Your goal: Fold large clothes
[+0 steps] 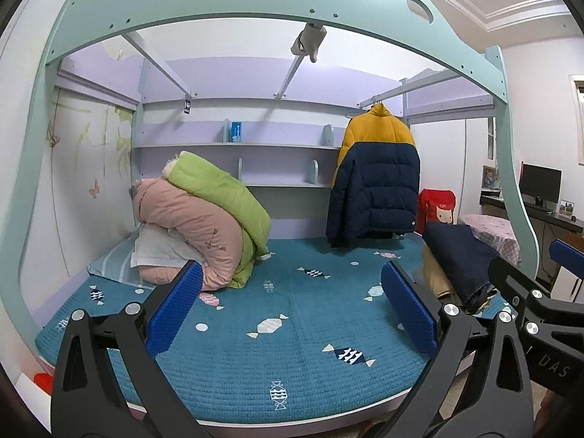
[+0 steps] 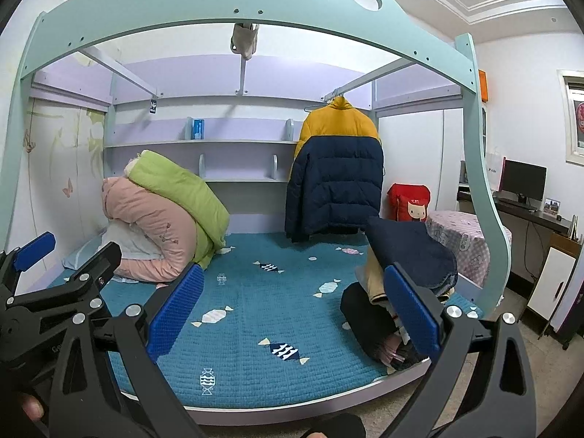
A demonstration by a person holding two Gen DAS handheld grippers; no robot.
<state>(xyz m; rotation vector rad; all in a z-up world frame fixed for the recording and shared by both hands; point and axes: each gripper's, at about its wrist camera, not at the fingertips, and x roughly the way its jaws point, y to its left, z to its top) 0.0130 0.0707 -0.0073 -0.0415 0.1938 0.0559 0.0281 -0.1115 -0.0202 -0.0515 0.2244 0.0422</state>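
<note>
A yellow and navy puffer jacket point(image 1: 376, 189) point(image 2: 335, 182) hangs on a hanger from the rail at the back right of the bed. A stack of folded clothes point(image 1: 456, 259) point(image 2: 408, 252), navy on top, lies at the bed's right edge. My left gripper point(image 1: 292, 306) is open over the teal bed mat point(image 1: 292, 357) with nothing between its blue pads. My right gripper point(image 2: 294, 310) is open too, empty, close to the left of the stack. Each gripper shows at the edge of the other's view, the right gripper point(image 1: 529, 259) and the left gripper point(image 2: 73, 252).
Rolled pink and green duvets point(image 1: 197, 226) point(image 2: 164, 219) fill the bed's back left. A mint bunk frame point(image 1: 255, 3) arches overhead, with its post point(image 2: 485, 197) on the right. Shelves line the back wall. A red cushion point(image 2: 410, 202), a covered table and a desk with a monitor point(image 2: 522, 182) stand to the right.
</note>
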